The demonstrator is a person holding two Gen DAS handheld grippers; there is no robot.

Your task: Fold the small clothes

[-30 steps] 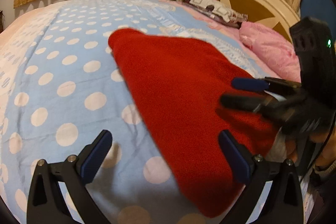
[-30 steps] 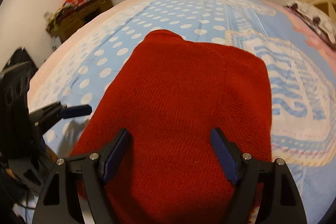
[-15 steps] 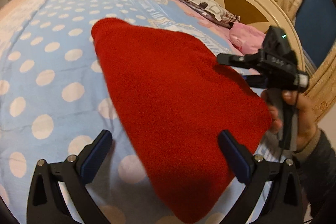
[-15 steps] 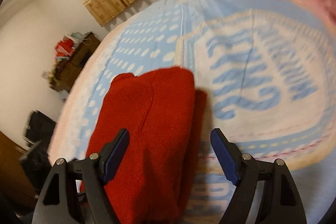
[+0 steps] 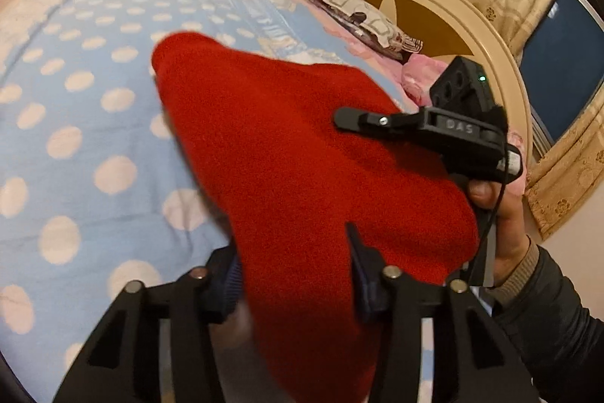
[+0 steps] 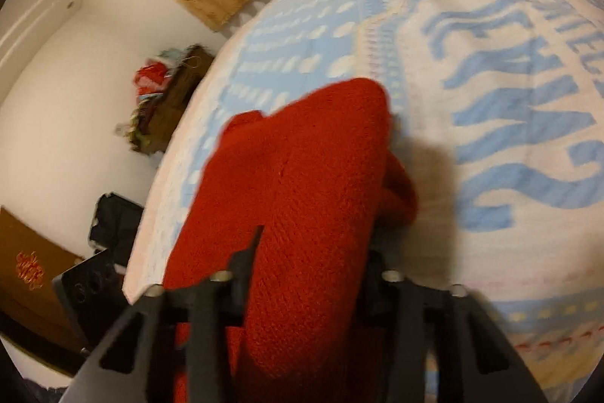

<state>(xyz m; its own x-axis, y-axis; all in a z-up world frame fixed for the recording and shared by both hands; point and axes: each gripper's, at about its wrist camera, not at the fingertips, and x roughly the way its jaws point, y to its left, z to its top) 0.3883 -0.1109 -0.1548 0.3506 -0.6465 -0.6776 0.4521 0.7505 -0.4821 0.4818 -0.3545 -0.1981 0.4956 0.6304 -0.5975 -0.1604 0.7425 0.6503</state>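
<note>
A red knit garment (image 5: 294, 157) lies on the blue polka-dot bed cover (image 5: 75, 138), its near edge raised off the bed. My left gripper (image 5: 292, 270) has its jaws closing, and the near corner of the cloth is bunched between the pads. In the right wrist view the same garment (image 6: 302, 176) rises in a folded ridge between the fingers of my right gripper (image 6: 309, 252), whose jaws are also closing on it. The left wrist view shows the right gripper (image 5: 341, 119) side-on over the cloth's right edge, held by a hand (image 5: 506, 214).
A round cream headboard (image 5: 453, 25) with a patterned pillow (image 5: 362, 21) and a pink pillow (image 5: 419, 70) stands at the far right. A cluttered dark cabinet (image 6: 166, 101) and a black object (image 6: 113, 221) are beside the bed on the left. The bed cover's lettered panel (image 6: 490, 101) lies to the right.
Both grippers have gone from wide open to pinching the red garment. The right gripper rolled and shifted to the cloth's right edge, and the near edge has lifted off the bed.
</note>
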